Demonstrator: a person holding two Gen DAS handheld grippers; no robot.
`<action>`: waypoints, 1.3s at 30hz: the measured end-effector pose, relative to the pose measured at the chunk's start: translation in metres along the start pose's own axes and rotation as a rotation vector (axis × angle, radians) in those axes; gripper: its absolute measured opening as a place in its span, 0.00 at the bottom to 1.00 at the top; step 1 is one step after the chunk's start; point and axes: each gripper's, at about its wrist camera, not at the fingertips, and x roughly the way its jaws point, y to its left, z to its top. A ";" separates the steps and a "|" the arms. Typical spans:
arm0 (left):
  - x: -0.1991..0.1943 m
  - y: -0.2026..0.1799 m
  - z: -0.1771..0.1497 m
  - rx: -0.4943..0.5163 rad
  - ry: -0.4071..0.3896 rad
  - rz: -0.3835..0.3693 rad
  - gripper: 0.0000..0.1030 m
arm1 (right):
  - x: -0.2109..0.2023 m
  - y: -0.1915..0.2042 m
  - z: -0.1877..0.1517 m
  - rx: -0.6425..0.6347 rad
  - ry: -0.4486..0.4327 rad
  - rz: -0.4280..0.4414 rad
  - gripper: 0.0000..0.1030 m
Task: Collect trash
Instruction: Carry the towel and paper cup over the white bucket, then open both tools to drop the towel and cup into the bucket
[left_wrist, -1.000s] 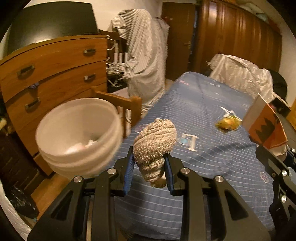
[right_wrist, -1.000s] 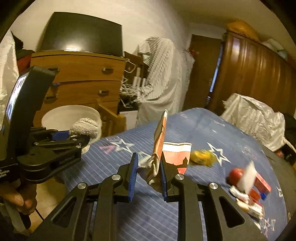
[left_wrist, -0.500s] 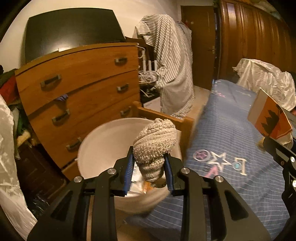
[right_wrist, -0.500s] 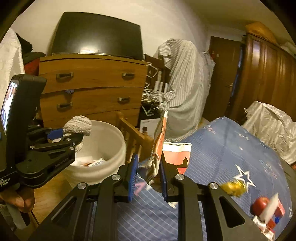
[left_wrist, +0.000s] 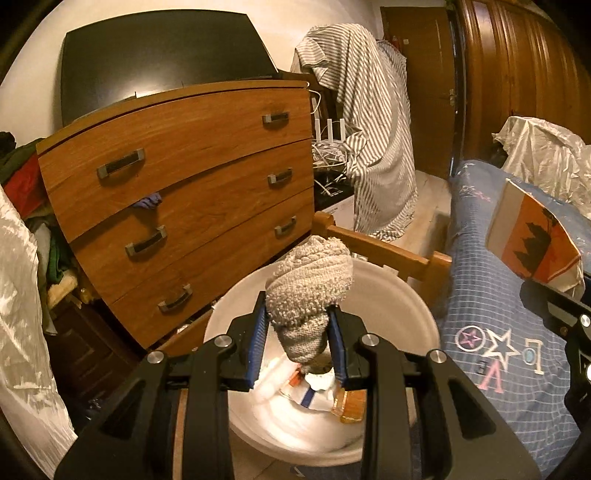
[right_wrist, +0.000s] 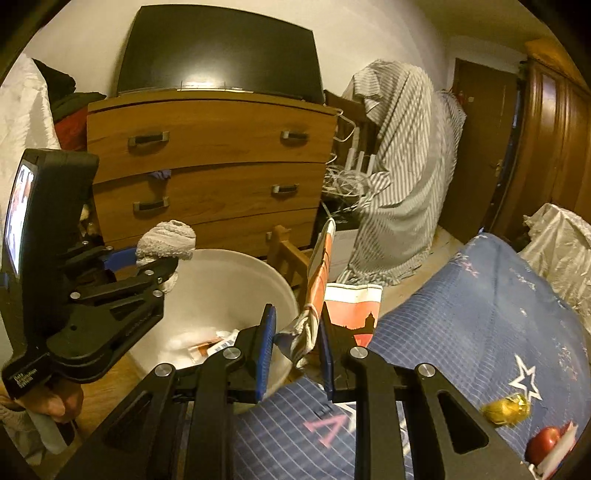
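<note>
My left gripper (left_wrist: 297, 334) is shut on a rolled beige knitted sock (left_wrist: 308, 286) and holds it over the white bucket (left_wrist: 413, 314). The bucket holds wrappers and paper scraps (left_wrist: 317, 391). In the right wrist view the left gripper (right_wrist: 162, 264) with the sock (right_wrist: 166, 242) hangs above the bucket (right_wrist: 236, 273). My right gripper (right_wrist: 297, 341) is shut on an orange and white paper bag (right_wrist: 321, 280), held upright beside the bucket's rim, above the bed edge. The bag also shows in the left wrist view (left_wrist: 532, 240).
A wooden chest of drawers (left_wrist: 177, 192) stands behind the bucket, with a wooden bed frame post (left_wrist: 384, 251) beside it. The blue bedspread (right_wrist: 480, 325) carries a yellow wrapper (right_wrist: 506, 406) and a red apple (right_wrist: 546, 443). A striped cloth (left_wrist: 369, 110) hangs further back.
Both grippers have swung left from over the bed to the bucket. The sock now hangs over the bucket's opening, and the bag has come to its rim.
</note>
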 end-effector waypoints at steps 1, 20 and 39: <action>0.002 0.001 0.000 0.003 0.002 0.005 0.28 | 0.004 0.001 0.002 0.001 0.005 0.008 0.23; 0.033 0.019 0.000 -0.005 0.041 0.032 0.28 | 0.039 0.023 0.020 -0.033 0.031 0.066 0.23; 0.048 0.029 0.000 0.002 0.067 -0.019 0.28 | 0.050 0.020 0.020 -0.038 0.049 0.101 0.23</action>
